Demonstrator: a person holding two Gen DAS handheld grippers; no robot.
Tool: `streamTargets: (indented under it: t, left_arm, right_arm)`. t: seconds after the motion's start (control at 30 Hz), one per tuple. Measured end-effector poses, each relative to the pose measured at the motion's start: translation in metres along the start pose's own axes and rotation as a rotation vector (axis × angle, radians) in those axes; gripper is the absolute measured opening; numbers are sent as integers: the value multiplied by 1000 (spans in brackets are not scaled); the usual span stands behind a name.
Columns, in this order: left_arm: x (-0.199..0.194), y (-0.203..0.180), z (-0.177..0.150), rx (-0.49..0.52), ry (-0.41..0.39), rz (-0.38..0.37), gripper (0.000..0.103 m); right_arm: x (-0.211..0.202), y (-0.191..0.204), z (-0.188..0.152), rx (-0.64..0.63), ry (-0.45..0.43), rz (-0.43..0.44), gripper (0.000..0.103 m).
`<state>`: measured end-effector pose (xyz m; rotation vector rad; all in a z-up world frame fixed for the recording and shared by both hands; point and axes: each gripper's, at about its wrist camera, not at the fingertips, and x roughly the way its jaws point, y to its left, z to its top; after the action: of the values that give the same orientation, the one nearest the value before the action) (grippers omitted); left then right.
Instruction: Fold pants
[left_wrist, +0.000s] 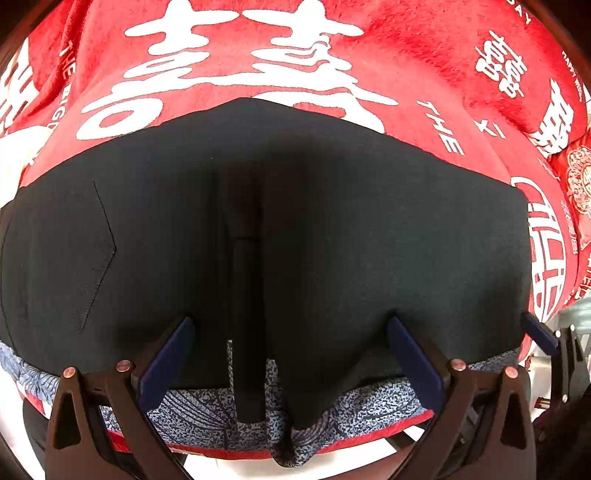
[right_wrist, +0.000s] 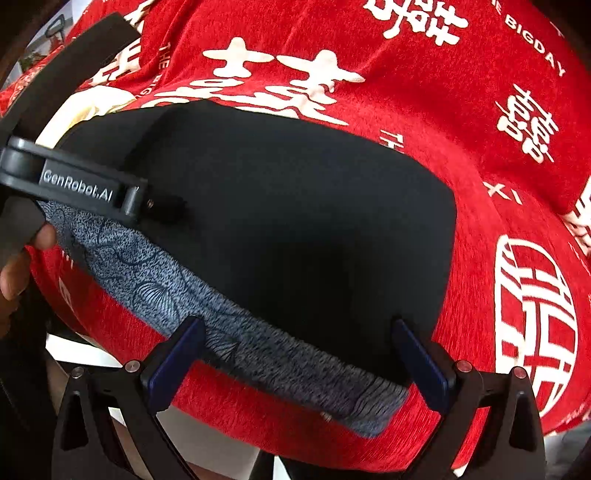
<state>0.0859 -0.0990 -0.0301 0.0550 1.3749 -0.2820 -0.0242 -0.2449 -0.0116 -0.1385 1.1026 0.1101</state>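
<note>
While I am holding both tools over the bench, the black pants (left_wrist: 332, 229) are lying flat on the red cloth (left_wrist: 406, 74) that is covering it. This cloth is carrying big white characters and some English words.

The waistband (right_wrist: 280, 347), grey-blue with a leaf-like pattern, is running along the near edge of the pants. From the left wrist view I am seeing a stitched pocket (left_wrist: 92, 254) on the left side, and a dark seam going up the middle.

My left hand-held gripper (left_wrist: 290, 358) is standing wide apart, with the blue fingers (left_wrist: 166, 362) just above the waistband and nothing between them. My right hand-held gripper (right_wrist: 295, 365) is also spread wide, one finger over the waistband and the other near the right corner of the pants. It is holding nothing.

From the right wrist view the body of the left tool (right_wrist: 74, 184) is showing at the far left, over the other end of the waistband, with white lettering on it. My hand (right_wrist: 18, 266) is gripping it, at the picture edge.
</note>
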Motion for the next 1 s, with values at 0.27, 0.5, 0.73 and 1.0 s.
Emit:
streamTargets:
  t: [0.27, 0.5, 0.73, 1.0]
  left_arm:
    - [-15, 23, -5, -9, -34, 12, 103]
    - [-32, 42, -18, -3, -75, 17, 103]
    - [-50, 94, -24, -86, -147, 109, 103]
    - [-47, 147, -45, -202, -119, 118, 103]
  right_arm:
    - [-31, 6, 19, 58, -69, 112, 102]
    - [23, 21, 56, 61, 20, 1, 102]
    - [8, 24, 82, 97, -41, 23, 102]
    - [26, 56, 121, 50, 1, 21, 103]
